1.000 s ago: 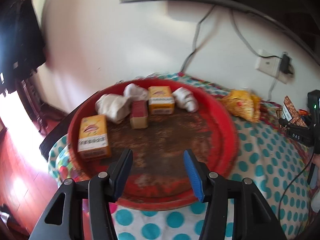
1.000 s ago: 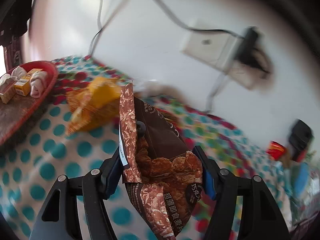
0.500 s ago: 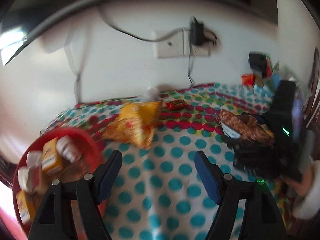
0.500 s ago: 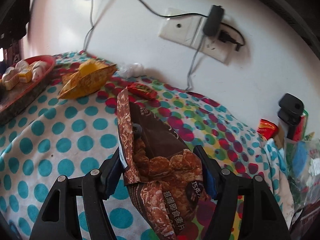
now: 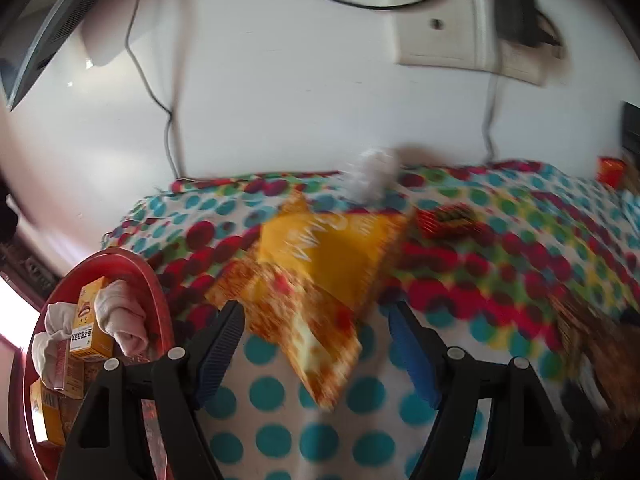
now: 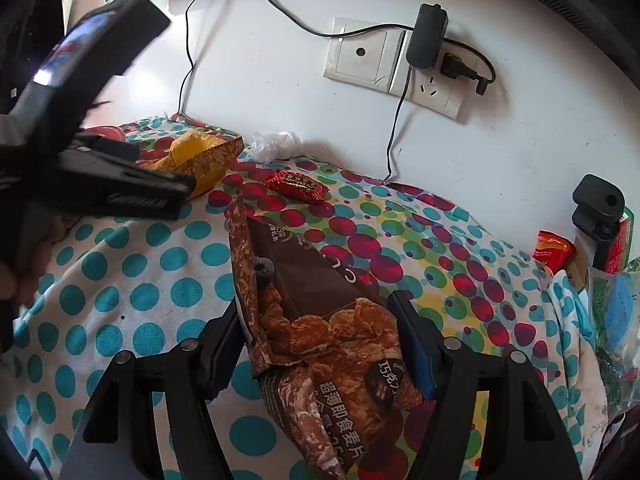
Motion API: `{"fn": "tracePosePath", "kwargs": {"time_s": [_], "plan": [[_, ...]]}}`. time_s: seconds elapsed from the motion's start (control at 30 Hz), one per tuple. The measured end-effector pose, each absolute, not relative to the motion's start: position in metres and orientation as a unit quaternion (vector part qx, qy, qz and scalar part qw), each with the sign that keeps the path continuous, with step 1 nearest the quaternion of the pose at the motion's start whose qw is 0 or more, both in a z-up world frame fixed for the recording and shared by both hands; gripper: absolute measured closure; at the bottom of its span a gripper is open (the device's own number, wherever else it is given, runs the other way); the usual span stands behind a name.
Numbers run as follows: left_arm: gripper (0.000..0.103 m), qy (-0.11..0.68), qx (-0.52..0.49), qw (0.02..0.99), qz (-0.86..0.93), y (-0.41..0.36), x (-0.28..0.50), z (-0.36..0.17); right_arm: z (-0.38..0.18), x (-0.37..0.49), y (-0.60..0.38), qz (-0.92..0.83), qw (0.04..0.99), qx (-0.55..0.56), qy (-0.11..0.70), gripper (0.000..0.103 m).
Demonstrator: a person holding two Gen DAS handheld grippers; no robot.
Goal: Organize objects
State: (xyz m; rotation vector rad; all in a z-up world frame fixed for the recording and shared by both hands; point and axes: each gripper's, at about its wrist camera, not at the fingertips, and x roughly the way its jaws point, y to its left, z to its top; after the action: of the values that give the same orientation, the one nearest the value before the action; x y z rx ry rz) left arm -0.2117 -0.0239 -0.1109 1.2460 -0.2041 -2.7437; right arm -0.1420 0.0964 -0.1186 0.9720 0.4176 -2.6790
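1. While it tilts down toward the polka-dot cloth (image 5: 280,400), the left gripper (image 5: 316,350) has its jaws spread wide, with nothing pinched between them.
2. Just ahead of its tips lies a yellow snack bag (image 5: 320,264), its lower corner reaching into the gap between the fingers without touching either pad, as far as the blurred picture shows.
3. The right gripper (image 6: 320,344) also points downward, and its jaws are pressed against both sides of a brown cereal bag (image 6: 320,320), which stands up between them with its torn edge raised.
4. From the right wrist view, the left gripper's black body (image 6: 120,192) shows at the left edge, reaching toward the yellow snack bag (image 6: 200,156), with part of a hand (image 6: 24,256) below it.
5. Only the left wrist view shows the red tray (image 5: 156,292) at the cloth's left end, holding orange boxes (image 5: 86,328) and white wrapped rolls (image 5: 120,316).
6. Only the right wrist view sharply shows the wall socket (image 6: 392,72) with a black adapter (image 6: 426,36) plugged in, and a black clamp (image 6: 598,216) at the far right.
7. Both views show a small red packet (image 6: 296,186) and a white crumpled bag (image 6: 276,144) near the wall, beyond the yellow snack bag.
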Motion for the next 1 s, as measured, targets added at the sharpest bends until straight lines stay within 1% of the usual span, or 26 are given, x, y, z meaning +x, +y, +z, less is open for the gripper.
{"fn": "tracePosePath", "kwargs": {"time_s": [0.2, 0.33, 0.37, 0.4, 0.43, 0.5, 0.57, 0.63, 0.7, 1.0], "plan": [[0.026, -0.085, 0.428, 0.088, -0.896, -0.022, -0.242, -0.13, -0.117, -0.142, 0.099, -0.923, 0.139, 0.334, 0.129, 0.036], [0.026, -0.086, 0.432, 0.075, -0.894, -0.024, -0.249, -0.139, -0.117, -0.142, 0.099, -0.923, 0.141, 0.335, 0.126, 0.036], [0.033, -0.076, 0.43, 0.067, -0.897, -0.027, -0.249, -0.139, -0.117, -0.142, 0.099, -0.923, 0.142, 0.335, 0.125, 0.036], [0.048, -0.069, 0.428, 0.067, -0.899, -0.029, -0.248, -0.138, -0.117, -0.142, 0.099, -0.923, 0.142, 0.334, 0.125, 0.036], [0.049, -0.063, 0.427, 0.063, -0.9, -0.031, -0.248, -0.136, -0.117, -0.142, 0.099, -0.924, 0.141, 0.334, 0.124, 0.036], [0.057, -0.064, 0.425, 0.057, -0.901, -0.032, -0.246, -0.134, -0.117, -0.142, 0.099, -0.924, 0.141, 0.333, 0.124, 0.036], [0.061, -0.064, 0.423, 0.056, -0.902, -0.032, -0.243, -0.131, -0.116, -0.141, 0.099, -0.925, 0.141, 0.331, 0.12, 0.036], [0.061, -0.056, 0.424, 0.048, -0.903, -0.033, -0.239, -0.127, -0.116, -0.141, 0.1, -0.926, 0.141, 0.331, 0.115, 0.036], [0.063, -0.063, 0.42, 0.047, -0.904, -0.03, -0.235, -0.125, -0.116, -0.141, 0.1, -0.926, 0.141, 0.331, 0.115, 0.036], [0.063, -0.052, 0.417, 0.02, -0.907, -0.018, -0.211, -0.109, -0.117, -0.142, 0.097, -0.926, 0.134, 0.332, 0.118, 0.037]]}}
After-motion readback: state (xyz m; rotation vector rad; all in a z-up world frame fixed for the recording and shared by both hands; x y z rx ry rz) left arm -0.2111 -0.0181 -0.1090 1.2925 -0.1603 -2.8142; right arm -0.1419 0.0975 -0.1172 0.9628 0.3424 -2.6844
